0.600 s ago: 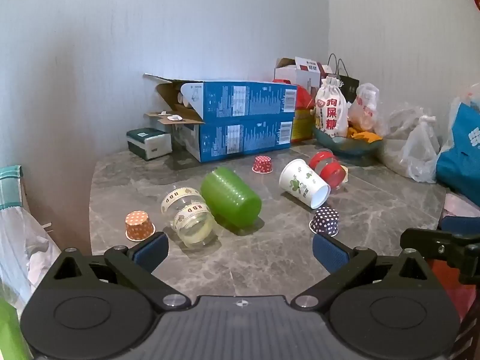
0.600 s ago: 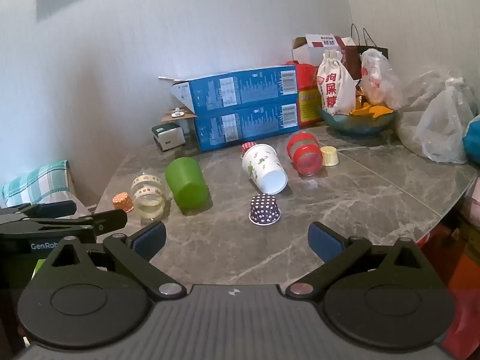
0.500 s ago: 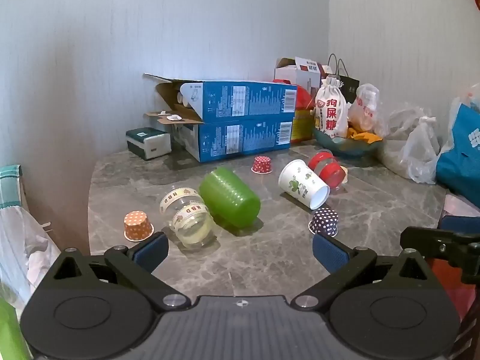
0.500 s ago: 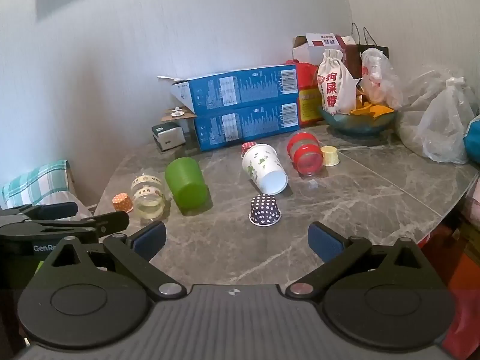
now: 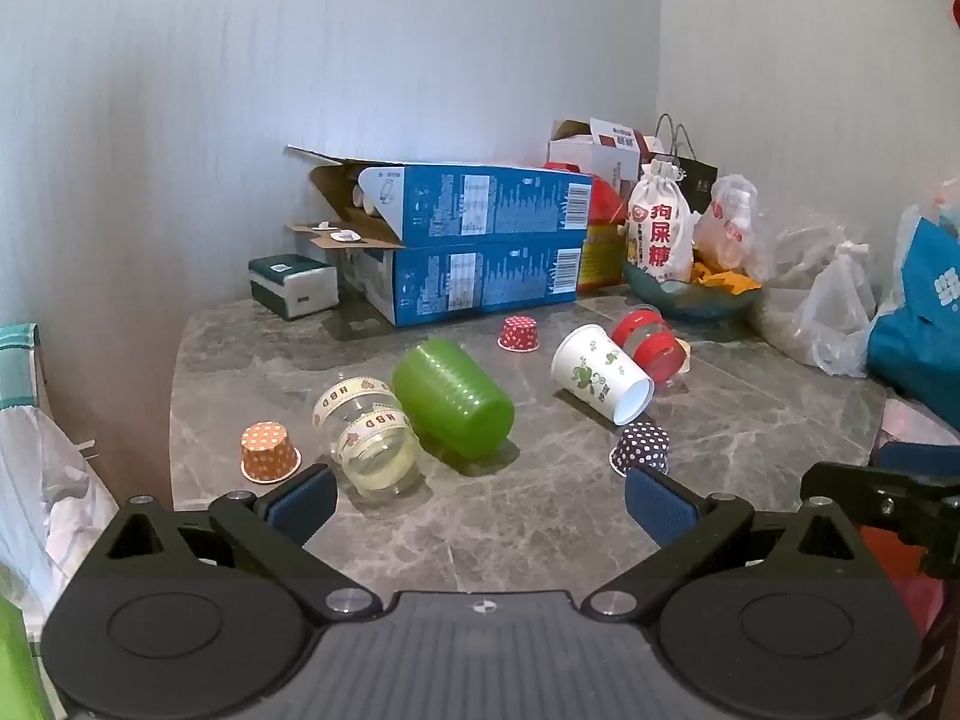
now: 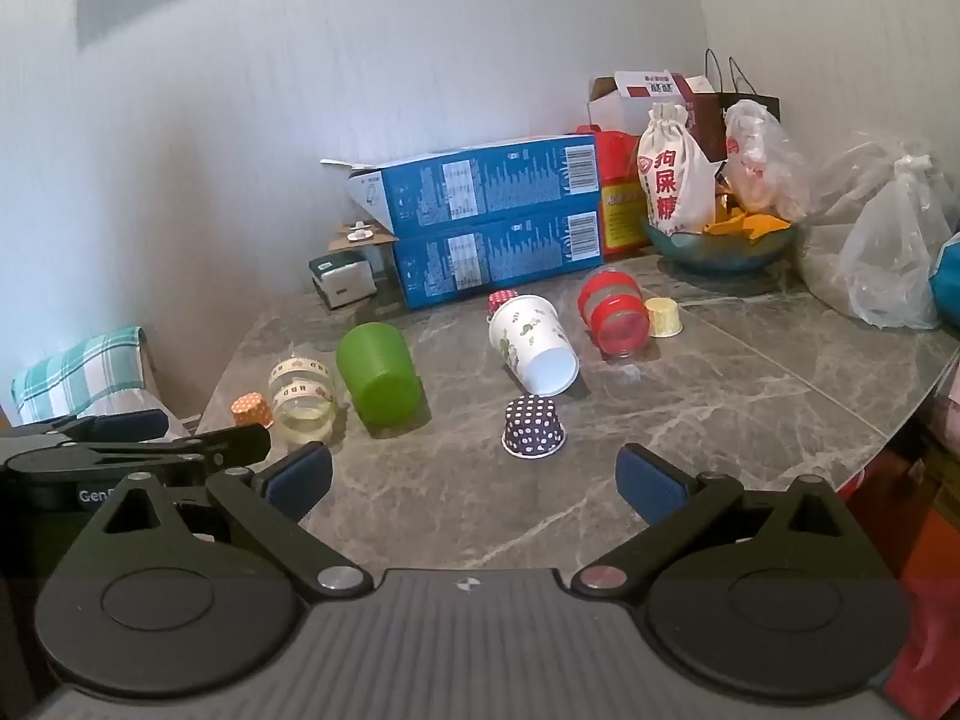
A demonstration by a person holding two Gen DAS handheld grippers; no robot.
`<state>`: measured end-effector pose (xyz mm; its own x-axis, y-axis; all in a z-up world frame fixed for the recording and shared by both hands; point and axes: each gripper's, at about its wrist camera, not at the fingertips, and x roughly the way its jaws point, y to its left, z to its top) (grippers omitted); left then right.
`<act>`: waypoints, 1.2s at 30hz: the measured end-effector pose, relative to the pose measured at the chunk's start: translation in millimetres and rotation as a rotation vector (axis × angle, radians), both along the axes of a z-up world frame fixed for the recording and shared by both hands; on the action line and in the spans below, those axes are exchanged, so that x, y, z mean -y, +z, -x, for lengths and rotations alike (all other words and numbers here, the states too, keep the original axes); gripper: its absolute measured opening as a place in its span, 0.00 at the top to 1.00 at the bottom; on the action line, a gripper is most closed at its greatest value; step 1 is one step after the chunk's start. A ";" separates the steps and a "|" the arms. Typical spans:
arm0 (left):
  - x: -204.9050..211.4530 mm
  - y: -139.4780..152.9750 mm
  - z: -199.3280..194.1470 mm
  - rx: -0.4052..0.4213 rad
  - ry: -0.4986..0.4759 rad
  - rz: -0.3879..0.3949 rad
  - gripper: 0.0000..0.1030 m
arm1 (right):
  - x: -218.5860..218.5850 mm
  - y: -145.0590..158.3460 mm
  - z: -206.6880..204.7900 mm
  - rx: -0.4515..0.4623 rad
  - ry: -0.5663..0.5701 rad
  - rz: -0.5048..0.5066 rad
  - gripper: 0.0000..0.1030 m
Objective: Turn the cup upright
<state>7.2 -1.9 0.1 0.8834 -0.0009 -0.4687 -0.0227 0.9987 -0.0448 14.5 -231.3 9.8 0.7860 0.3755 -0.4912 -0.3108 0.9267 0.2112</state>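
Several cups lie tipped on a grey marble table (image 5: 540,516): a green plastic cup (image 5: 453,399) (image 6: 378,375), a clear cup with taped bands (image 5: 369,435) (image 6: 302,399), a white paper cup with green print (image 5: 600,373) (image 6: 534,343), and a clear cup with red bands (image 5: 648,339) (image 6: 612,315). Small dotted paper cups stand upside down: orange (image 5: 269,453), purple (image 5: 642,449) (image 6: 533,426), red (image 5: 519,333). My left gripper (image 5: 480,501) is open and empty, short of the cups. My right gripper (image 6: 474,480) is open and empty, just before the purple cup.
Two stacked blue boxes (image 5: 480,240) and a green-white box (image 5: 294,287) stand at the back. A bowl with a cloth sack (image 5: 660,237) and plastic bags (image 5: 840,312) fill the back right. A small yellow cup (image 6: 663,317) stands by the red-banded cup. The other gripper shows at each view's edge.
Both grippers have moved slightly forward toward the cups. The cups have not moved and both grippers stay open.
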 end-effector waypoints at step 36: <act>3.5 -3.0 1.6 -0.017 -0.034 0.011 0.00 | 4.6 1.3 5.4 -0.009 0.000 -0.021 0.01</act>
<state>5.7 -5.4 -2.9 0.8747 -0.0365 -0.4833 0.0107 0.9984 -0.0560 9.0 -235.9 11.1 0.7816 0.3855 -0.4904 -0.3084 0.9222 0.2335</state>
